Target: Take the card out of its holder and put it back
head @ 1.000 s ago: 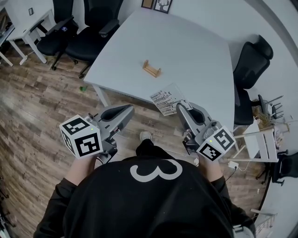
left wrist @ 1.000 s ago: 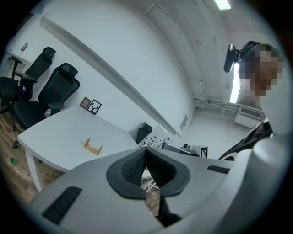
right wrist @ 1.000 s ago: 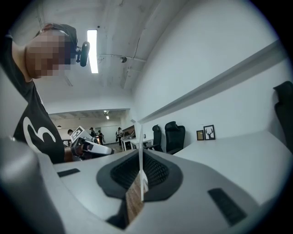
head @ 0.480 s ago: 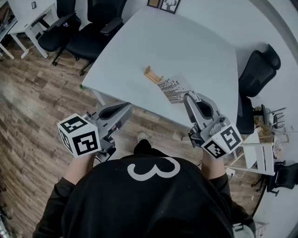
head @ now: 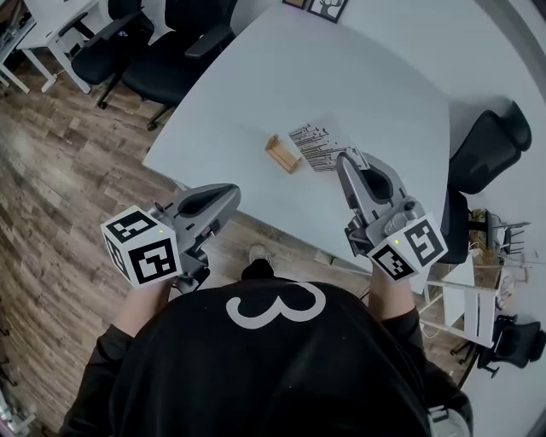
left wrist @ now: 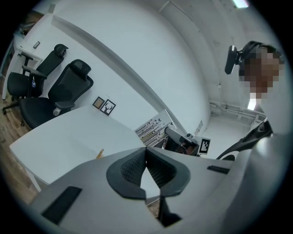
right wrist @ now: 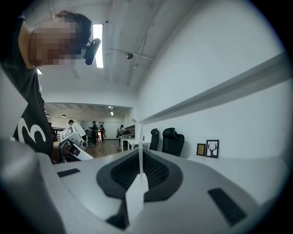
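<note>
- The right gripper (head: 348,160) pinched the printed card (head: 320,143) by its near end.
- The left gripper (head: 229,196) was pressed shut, empty, off the table's (head: 341,77) near edge.
- The empty wooden holder (head: 283,154) stood just beside the card; reinsertion seemed next, needing edge-to-slot alignment.

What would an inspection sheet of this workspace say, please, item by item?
Surface: white table, mostly bare.
Job's things: wooden card holder stands empty on the table; printed card is out of it, held close by it over the table.
Clutter: two small framed pictures at the table's far edge.
Grippers: right gripper shut on the card; left gripper shut, empty.
Cables: nothing seen.
Surroundings: wood floor; black office chairs beyond the table; another black chair at its right; people far off in the room.
</note>
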`<action>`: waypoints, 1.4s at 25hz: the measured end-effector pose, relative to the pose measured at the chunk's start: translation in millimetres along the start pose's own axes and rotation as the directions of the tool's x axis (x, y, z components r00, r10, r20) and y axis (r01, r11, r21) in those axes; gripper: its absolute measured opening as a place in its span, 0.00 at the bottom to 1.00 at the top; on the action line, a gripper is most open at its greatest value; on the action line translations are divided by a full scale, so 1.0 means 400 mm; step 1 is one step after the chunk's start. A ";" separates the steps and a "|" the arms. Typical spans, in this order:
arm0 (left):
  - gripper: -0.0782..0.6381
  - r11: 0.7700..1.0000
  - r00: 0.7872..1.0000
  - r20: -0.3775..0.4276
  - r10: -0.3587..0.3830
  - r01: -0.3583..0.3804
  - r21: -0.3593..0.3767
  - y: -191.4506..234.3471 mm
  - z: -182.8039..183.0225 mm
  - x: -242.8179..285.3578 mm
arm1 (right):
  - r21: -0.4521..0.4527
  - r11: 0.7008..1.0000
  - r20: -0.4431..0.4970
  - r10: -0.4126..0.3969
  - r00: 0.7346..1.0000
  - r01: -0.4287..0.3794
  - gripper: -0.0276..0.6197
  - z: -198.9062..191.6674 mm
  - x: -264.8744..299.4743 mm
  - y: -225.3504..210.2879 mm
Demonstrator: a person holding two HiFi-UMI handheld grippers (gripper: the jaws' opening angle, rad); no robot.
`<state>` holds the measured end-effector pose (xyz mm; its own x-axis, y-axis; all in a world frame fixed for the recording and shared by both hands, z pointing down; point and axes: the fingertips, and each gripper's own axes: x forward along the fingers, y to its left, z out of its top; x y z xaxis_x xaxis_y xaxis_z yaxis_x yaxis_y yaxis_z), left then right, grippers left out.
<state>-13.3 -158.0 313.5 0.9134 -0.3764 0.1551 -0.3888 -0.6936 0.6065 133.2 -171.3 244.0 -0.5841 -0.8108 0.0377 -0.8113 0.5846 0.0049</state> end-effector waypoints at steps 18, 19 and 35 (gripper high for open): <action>0.12 0.992 0.996 -0.035 0.080 -0.083 -0.098 0.174 0.004 0.100 | 0.064 0.998 -0.141 -0.008 0.990 0.018 0.08 -0.244 0.172 -0.180; 0.12 0.991 0.996 -0.038 0.082 -0.085 -0.099 0.179 0.002 0.103 | 0.065 0.998 -0.151 -0.009 0.988 0.019 0.08 -0.261 0.177 -0.183; 0.12 0.986 0.993 -0.064 0.095 -0.102 -0.131 0.217 -0.007 0.137 | 0.082 0.997 -0.227 0.030 0.973 -0.012 0.08 -0.385 0.217 -0.177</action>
<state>3.5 -237.1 376.8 0.8784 -0.4001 0.2615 -0.4610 -0.5649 0.6843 144.0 -278.7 400.8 -0.5873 -0.7653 0.2635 -0.8037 0.5900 -0.0777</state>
